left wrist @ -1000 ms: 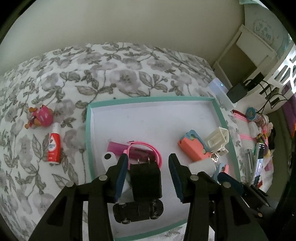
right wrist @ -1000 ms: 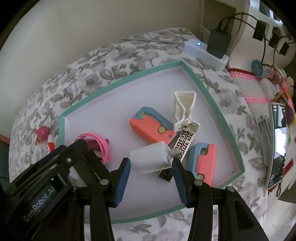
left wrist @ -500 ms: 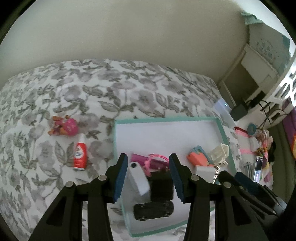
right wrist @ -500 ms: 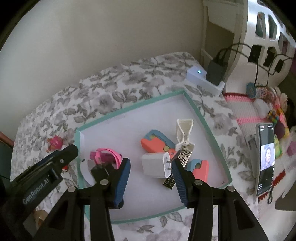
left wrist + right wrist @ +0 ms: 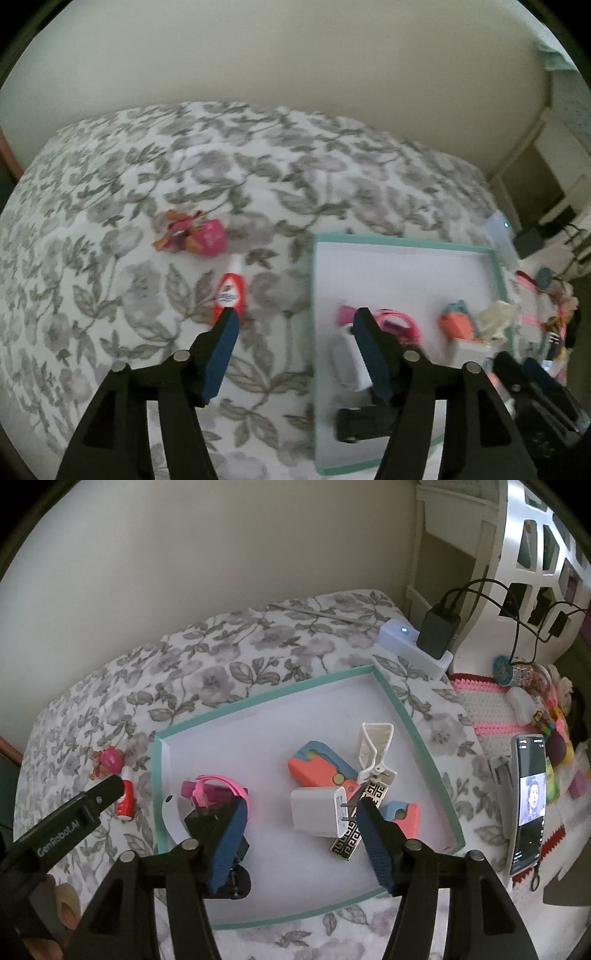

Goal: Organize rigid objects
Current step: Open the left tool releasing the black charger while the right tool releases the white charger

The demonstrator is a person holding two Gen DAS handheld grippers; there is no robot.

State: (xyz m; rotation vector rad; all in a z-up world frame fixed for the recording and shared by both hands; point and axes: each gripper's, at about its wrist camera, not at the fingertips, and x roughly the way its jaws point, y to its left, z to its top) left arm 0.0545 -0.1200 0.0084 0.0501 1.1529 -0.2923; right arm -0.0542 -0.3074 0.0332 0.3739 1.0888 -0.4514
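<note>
Left gripper (image 5: 293,319), jaws wide and empty, above the floral bedspread (image 5: 147,192) beside the small red-and-white bottle (image 5: 229,297). Right gripper (image 5: 301,812), jaws wide and empty, over the teal-rimmed white tray (image 5: 421,738). White plug-in charger block (image 5: 317,812) lying inside tray between blue fingertips (image 5: 371,829).

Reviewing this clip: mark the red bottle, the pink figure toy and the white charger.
red bottle (image 5: 229,298), left wrist view, on its labelled body.
pink figure toy (image 5: 210,236), left wrist view, on its pink round part.
white charger (image 5: 314,812), right wrist view, on its flat side.
</note>
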